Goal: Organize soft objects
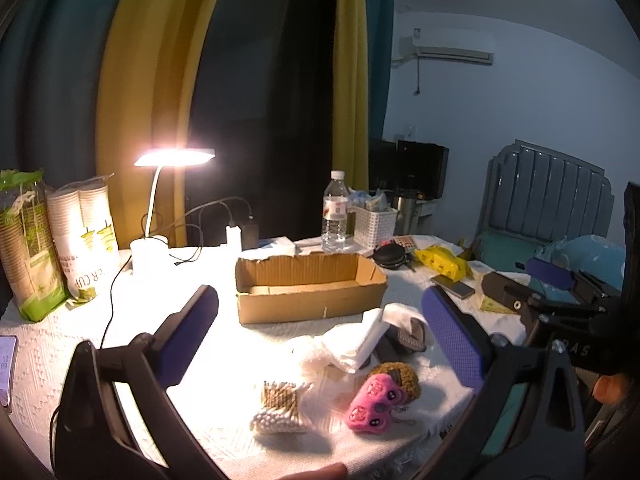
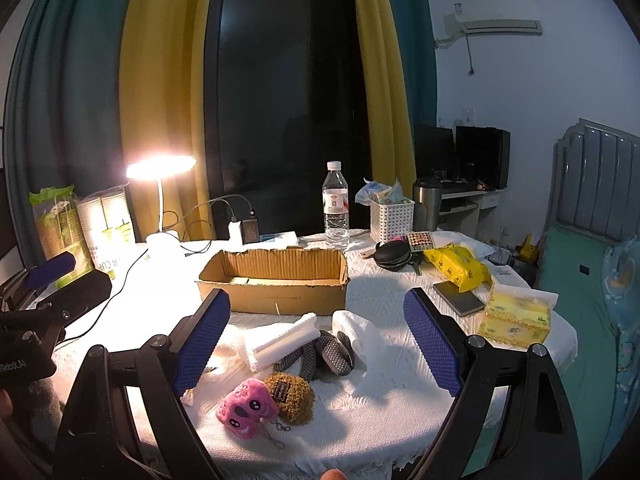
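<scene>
A pink plush toy [image 1: 372, 402] [image 2: 246, 406] and a brown fuzzy plush [image 1: 400, 376] [image 2: 291, 397] lie together at the table's near edge. Behind them lie a folded white cloth [image 1: 360, 340] [image 2: 280, 342], dark patterned slippers [image 1: 408, 334] [image 2: 328, 354] and a white towel [image 2: 360, 336]. A bag of cotton swabs [image 1: 280, 406] lies to the left. An open, empty cardboard box [image 1: 308, 286] [image 2: 276, 280] stands mid-table. My left gripper [image 1: 320, 332] is open above the pile. My right gripper [image 2: 316, 340] is open above it too. Both are empty.
A lit desk lamp [image 1: 172, 158] [image 2: 160, 166], paper cup packs [image 1: 86, 236], a water bottle [image 2: 335, 206], a white basket [image 2: 390, 216], a yellow bag [image 2: 456, 264], a tissue box [image 2: 516, 316] and a phone [image 2: 458, 298] ring the table. A bed [image 2: 580, 280] is at right.
</scene>
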A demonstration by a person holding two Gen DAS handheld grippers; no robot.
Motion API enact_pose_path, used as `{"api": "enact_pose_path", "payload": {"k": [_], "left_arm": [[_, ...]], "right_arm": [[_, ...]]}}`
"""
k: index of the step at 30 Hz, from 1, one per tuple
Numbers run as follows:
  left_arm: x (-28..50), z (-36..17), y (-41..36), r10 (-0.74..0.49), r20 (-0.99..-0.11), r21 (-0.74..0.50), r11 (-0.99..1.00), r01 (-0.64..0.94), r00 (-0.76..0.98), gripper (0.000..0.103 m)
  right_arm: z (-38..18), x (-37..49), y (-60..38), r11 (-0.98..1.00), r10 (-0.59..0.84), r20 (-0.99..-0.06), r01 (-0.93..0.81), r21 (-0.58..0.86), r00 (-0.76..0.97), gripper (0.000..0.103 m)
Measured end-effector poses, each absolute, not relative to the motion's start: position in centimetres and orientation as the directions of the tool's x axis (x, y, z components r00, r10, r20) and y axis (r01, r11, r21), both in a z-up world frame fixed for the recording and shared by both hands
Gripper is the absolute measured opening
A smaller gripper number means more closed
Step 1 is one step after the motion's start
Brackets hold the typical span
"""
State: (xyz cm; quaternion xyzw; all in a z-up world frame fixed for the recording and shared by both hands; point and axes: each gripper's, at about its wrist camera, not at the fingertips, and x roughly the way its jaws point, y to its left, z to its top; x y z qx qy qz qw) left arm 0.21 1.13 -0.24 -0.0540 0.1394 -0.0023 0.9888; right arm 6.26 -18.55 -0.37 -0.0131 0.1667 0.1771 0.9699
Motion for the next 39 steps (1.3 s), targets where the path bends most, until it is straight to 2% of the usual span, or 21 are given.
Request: {"api": "enact_pose_path", "payload": {"k": [17, 39], "left_arm": [[-0.1, 0.0, 0.6, -0.024, -0.262, -0.098, 0.995, -0.002, 0.965, 0.102], [-0.1, -0.8, 1.7, -0.018, -0.295, -0.118, 0.993, -0.018, 0.955, 0.102]], "right_arm": [[-0.4, 6.0, -18.4, 0.932, 0.352, -0.339, -0.359, 0.044, 0.873, 0.091], [-0.3, 6.3, -17.4, 0.926, 0.358, -0.362, -0.377, 0.02, 0.861, 0.091]]}}
